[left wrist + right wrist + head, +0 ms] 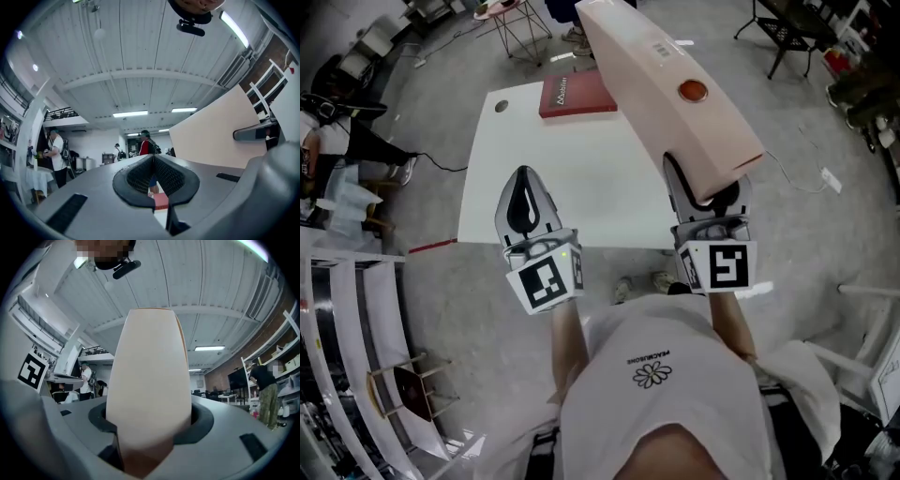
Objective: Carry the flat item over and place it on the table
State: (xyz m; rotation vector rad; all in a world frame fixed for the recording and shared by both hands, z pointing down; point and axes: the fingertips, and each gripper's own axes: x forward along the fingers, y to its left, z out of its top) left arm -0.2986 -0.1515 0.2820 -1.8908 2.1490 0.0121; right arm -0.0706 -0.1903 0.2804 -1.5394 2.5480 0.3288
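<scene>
The flat item is a long, pale pink box (670, 89) with an orange round sticker, held up at a slant over the white table (581, 183). My right gripper (705, 195) is shut on its near end. In the right gripper view the box (150, 376) rises straight out from between the jaws of that gripper (149, 430) and hides what lies ahead. My left gripper (525, 204) hovers above the table's near edge, shut with nothing in it. In the left gripper view its pads (140, 180) meet, and the box (218, 133) shows at the right.
A flat red box (577, 95) lies at the table's far edge, beside a round cable hole (502, 106). A wire-legged stool (520, 21) and a black chair (787, 33) stand beyond. Racks (356, 328) line the left side. People stand far off in the room.
</scene>
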